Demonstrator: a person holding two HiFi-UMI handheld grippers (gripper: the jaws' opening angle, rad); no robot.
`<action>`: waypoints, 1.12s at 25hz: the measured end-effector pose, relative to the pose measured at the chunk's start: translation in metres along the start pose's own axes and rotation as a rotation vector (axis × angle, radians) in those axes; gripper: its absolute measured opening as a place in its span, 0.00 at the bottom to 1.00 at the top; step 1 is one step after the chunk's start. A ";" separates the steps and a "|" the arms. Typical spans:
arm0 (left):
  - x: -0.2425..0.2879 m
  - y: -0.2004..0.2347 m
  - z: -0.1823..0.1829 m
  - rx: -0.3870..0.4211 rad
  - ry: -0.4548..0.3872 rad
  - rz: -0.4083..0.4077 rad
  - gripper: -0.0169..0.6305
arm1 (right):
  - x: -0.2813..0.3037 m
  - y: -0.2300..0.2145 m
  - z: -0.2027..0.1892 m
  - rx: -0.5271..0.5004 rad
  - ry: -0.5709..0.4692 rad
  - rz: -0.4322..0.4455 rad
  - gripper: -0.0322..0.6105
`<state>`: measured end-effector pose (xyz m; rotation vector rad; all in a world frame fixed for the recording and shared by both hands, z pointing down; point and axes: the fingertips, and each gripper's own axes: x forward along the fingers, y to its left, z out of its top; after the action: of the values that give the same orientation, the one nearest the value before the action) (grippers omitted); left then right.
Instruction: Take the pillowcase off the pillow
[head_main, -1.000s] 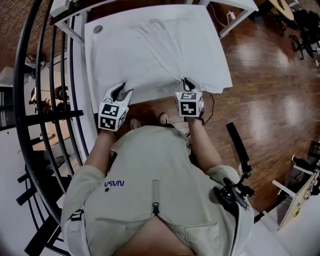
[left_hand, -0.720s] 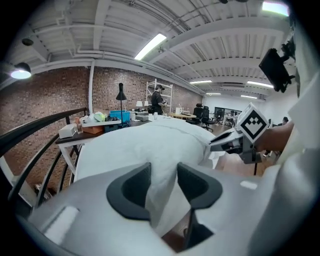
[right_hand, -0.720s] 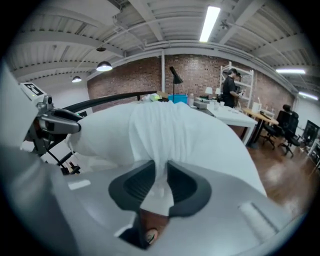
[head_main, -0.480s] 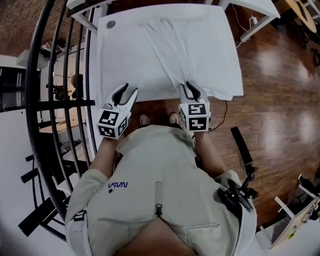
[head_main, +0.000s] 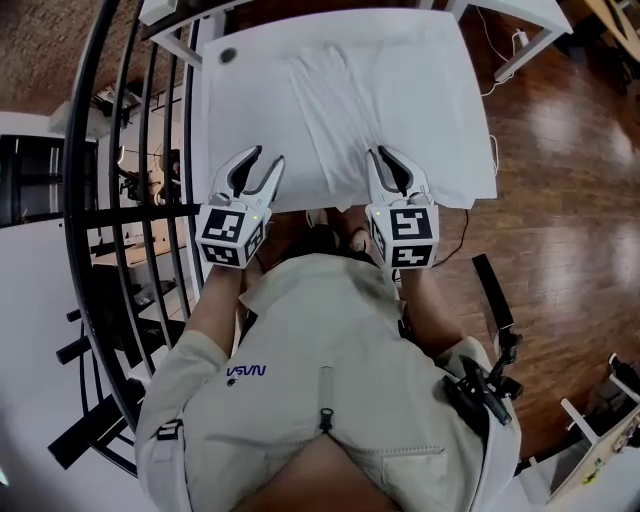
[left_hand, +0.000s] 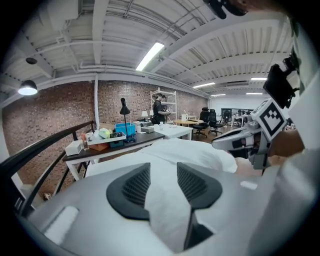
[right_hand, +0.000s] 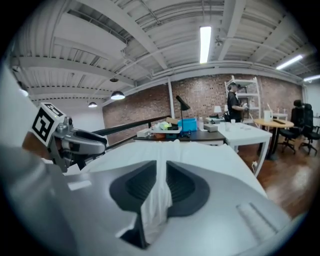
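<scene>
Clamps near edge of white cloth pillowcase (head_main: 400, 90) with just-widened left gripper (head_main: 267, 157) | pinches its folds with right gripper (head_main: 388, 155), jaws just closing | keeps black metal railing (head_main: 110, 200) close left of white bench (head_main: 215, 100), open wooden floor (head_main: 560, 150) right.

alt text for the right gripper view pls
The right tongs pinch a bunched fold of white pillowcase, their jaws having just closed further. Beyond, the white pillow stretches toward a cluttered desk and a brick wall.
</scene>
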<state>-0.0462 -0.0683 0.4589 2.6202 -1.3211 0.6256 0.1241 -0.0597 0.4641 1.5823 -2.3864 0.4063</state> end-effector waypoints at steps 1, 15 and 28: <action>0.008 0.007 0.004 0.010 -0.001 0.003 0.29 | 0.003 -0.003 0.004 -0.006 0.000 -0.008 0.15; 0.156 0.116 0.015 -0.005 0.095 0.013 0.34 | 0.042 -0.001 0.055 -0.130 0.041 -0.140 0.15; 0.174 0.072 -0.015 -0.010 0.234 -0.092 0.05 | 0.157 -0.031 0.108 -0.283 0.088 0.014 0.16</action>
<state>-0.0159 -0.2351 0.5416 2.4905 -1.1261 0.8760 0.0869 -0.2444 0.4227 1.3933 -2.2716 0.1287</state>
